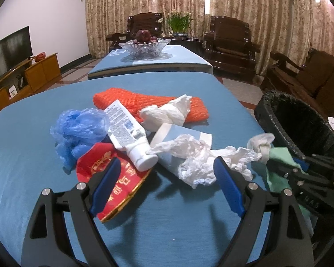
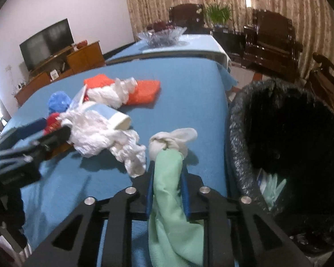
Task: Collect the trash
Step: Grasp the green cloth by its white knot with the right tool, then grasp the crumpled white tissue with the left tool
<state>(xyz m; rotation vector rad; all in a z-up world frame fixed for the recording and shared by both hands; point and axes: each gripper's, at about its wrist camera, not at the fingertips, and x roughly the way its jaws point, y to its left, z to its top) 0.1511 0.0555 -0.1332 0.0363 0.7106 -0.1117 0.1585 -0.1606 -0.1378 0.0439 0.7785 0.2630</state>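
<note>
Blue cloth covers the desk (image 1: 22, 155), littered with trash: orange mesh (image 1: 127, 102), blue plastic bag (image 1: 78, 126), white tube (image 1: 131, 138), red card (image 1: 113, 178), paper cup (image 1: 184, 138), crumpled white tissue (image 1: 198, 164). Left tongs (image 1: 164, 184) hover just above the pile, jaws spread wide, holding nothing. Right tongs (image 2: 168, 189) are clamped on a pale green cloth (image 2: 169, 173) with a white knotted end (image 2: 167, 142), beside the black-lined trash bin (image 2: 240, 138) at the desk's right edge.
</note>
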